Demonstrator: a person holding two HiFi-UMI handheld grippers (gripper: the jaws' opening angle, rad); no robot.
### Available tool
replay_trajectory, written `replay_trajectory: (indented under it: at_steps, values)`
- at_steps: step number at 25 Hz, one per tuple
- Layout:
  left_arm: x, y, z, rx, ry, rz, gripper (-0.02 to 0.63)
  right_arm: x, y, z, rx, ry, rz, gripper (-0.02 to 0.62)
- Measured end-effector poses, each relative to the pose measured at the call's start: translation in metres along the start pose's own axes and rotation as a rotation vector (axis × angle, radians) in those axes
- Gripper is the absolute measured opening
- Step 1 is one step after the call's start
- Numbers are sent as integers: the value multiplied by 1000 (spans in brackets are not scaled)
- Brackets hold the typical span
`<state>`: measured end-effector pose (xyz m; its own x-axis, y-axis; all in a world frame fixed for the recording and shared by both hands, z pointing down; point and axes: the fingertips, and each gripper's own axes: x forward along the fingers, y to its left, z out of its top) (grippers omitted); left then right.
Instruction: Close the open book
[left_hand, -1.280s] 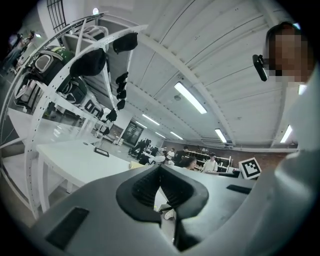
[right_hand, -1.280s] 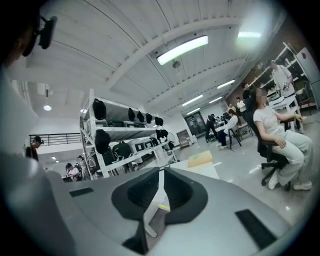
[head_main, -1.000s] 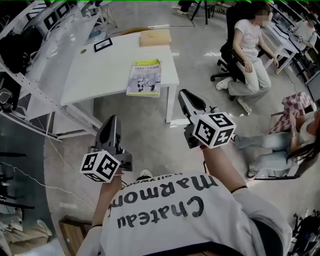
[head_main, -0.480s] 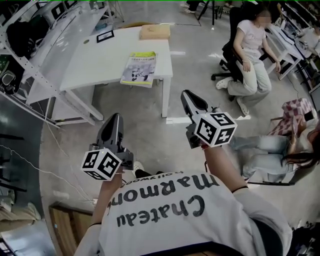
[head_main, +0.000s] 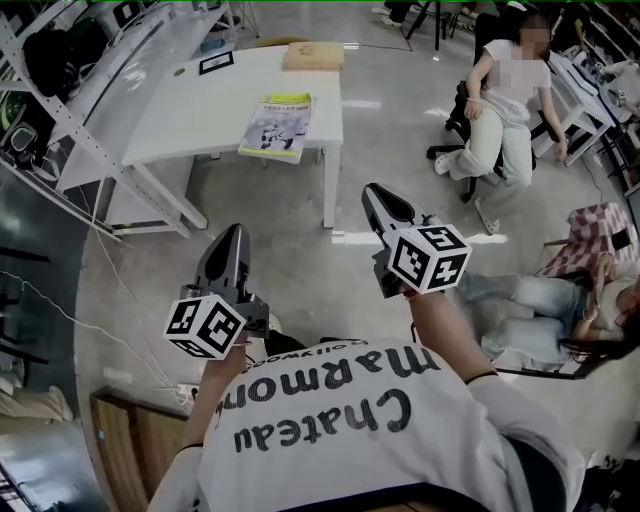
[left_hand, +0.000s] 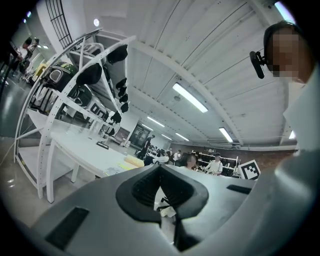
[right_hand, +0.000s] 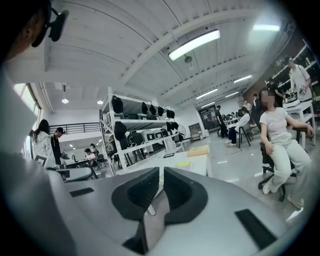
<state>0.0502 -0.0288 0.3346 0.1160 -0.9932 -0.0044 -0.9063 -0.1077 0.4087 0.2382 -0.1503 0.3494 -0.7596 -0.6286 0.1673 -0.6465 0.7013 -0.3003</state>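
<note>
A book (head_main: 275, 125) with a yellow-green top band and pictures lies flat near the front right corner of the white table (head_main: 190, 110), far ahead of both grippers. In the head view my left gripper (head_main: 232, 232) and right gripper (head_main: 372, 190) are held over the bare floor, pointing towards the table. Both hold nothing. In the left gripper view the left gripper (left_hand: 160, 167) has its pads together. The right gripper (right_hand: 161, 172) shows only a thin slit between its pads, with the table (right_hand: 197, 162) seen beyond them.
A tan box (head_main: 313, 56) and a black-framed card (head_main: 217, 62) sit at the table's far end. A white shelving rack (head_main: 60, 60) runs along the left. One person sits on an office chair (head_main: 505, 110), another at the right (head_main: 590, 300). A wooden crate (head_main: 125, 450) lies bottom left.
In the head view the table and book have slid up and to the left. Both grippers keep about the same place in the picture, still shut and without load.
</note>
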Motion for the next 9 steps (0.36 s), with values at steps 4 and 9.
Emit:
replay_trajectory:
  at_steps: [4, 9]
  values:
    - [-4, -8, -6, -2, 2, 14, 23, -7, -3, -7, 0, 21, 10, 48]
    - [3, -18, -22, 4, 5, 26, 23, -10, -23, -19, 12, 34, 23, 48]
